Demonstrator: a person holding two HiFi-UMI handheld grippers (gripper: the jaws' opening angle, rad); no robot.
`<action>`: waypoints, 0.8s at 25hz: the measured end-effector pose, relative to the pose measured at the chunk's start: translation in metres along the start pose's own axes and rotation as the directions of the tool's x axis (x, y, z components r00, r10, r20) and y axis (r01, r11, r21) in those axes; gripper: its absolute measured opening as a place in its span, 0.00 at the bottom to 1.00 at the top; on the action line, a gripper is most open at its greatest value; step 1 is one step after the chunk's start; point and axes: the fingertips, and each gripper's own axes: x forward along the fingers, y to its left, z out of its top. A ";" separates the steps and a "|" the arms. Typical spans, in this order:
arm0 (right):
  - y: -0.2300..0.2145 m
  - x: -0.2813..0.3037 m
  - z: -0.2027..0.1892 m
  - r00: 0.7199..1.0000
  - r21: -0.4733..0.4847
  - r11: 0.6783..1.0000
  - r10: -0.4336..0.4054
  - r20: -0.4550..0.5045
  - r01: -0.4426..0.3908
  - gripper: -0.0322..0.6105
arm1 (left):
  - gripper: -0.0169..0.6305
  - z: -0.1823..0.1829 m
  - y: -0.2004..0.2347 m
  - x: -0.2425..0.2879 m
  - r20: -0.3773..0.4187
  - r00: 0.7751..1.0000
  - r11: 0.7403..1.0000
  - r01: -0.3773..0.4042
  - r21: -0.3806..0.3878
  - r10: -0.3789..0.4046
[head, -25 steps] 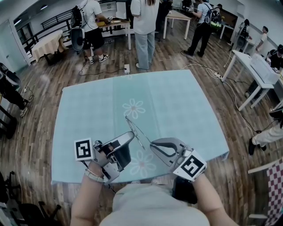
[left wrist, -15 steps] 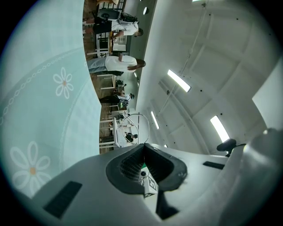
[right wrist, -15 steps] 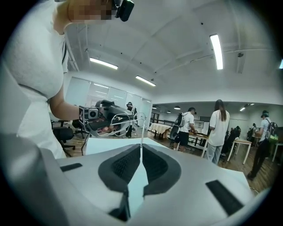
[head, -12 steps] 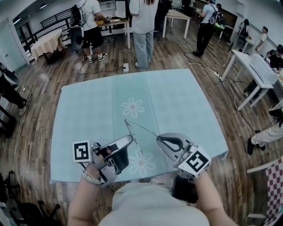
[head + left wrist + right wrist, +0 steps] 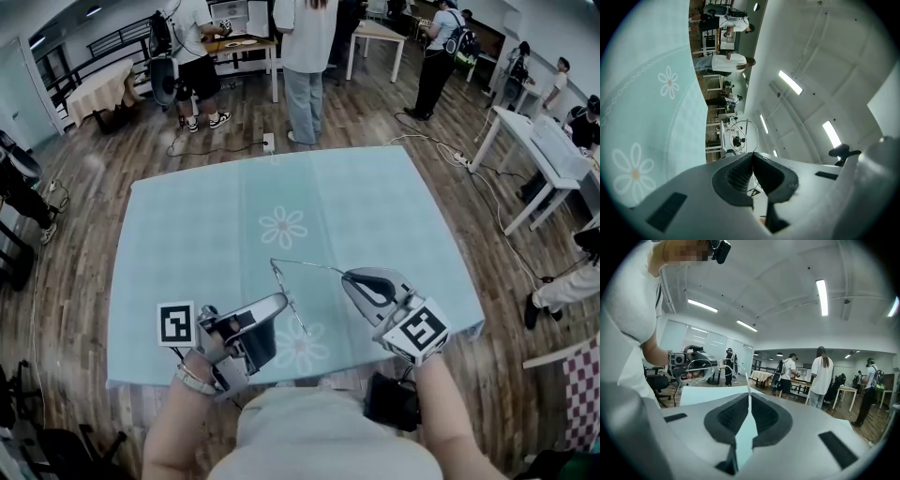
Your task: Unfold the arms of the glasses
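Two grippers hold one pair of glasses (image 5: 309, 267) in the air, over the near part of a table covered with a light-blue cloth (image 5: 187, 234) that has flower prints. The glasses are of thin wire with clear lenses, so they are hard to see against the cloth.

In the head view, one arm of the glasses runs almost level to the right from a corner of the frame. It stands clearly away from the front part, which goes down toward the person. The right gripper (image 5: 347, 276) has its jaws closed on the far end of this arm. The left gripper (image 5: 281, 299) has its jaws closed on the front part.

Its own view shows the dark pads (image 5: 738, 176) pressed together, and just beyond the tips the round wire rim of one lens. The right gripper view shows the thin arm rising from between its almost closed pads (image 5: 733, 416), with the lenses farther off beside the other gripper. Only the head view shows both grippers and the whole table, with people (image 5: 307, 56) standing on the wooden floor behind it. I cannot tell how the second arm lies.
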 end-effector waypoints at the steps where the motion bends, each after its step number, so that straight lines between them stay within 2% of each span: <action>1: -0.003 0.001 0.001 1.000 0.000 1.000 -0.009 0.000 0.009 0.08 | 0.04 0.000 0.000 0.000 -0.002 1.000 1.000 0.001 0.001 -0.001; 7: -0.021 0.006 0.005 0.998 0.002 0.998 -0.066 0.004 0.066 0.08 | 0.04 -0.001 -0.003 0.002 -0.009 1.000 1.000 0.001 -0.005 -0.001; 20: -0.038 0.024 0.000 0.994 0.031 0.993 -0.113 -0.010 0.113 0.09 | 0.04 -0.009 -0.004 0.004 -0.017 1.000 1.000 0.008 -0.018 -0.008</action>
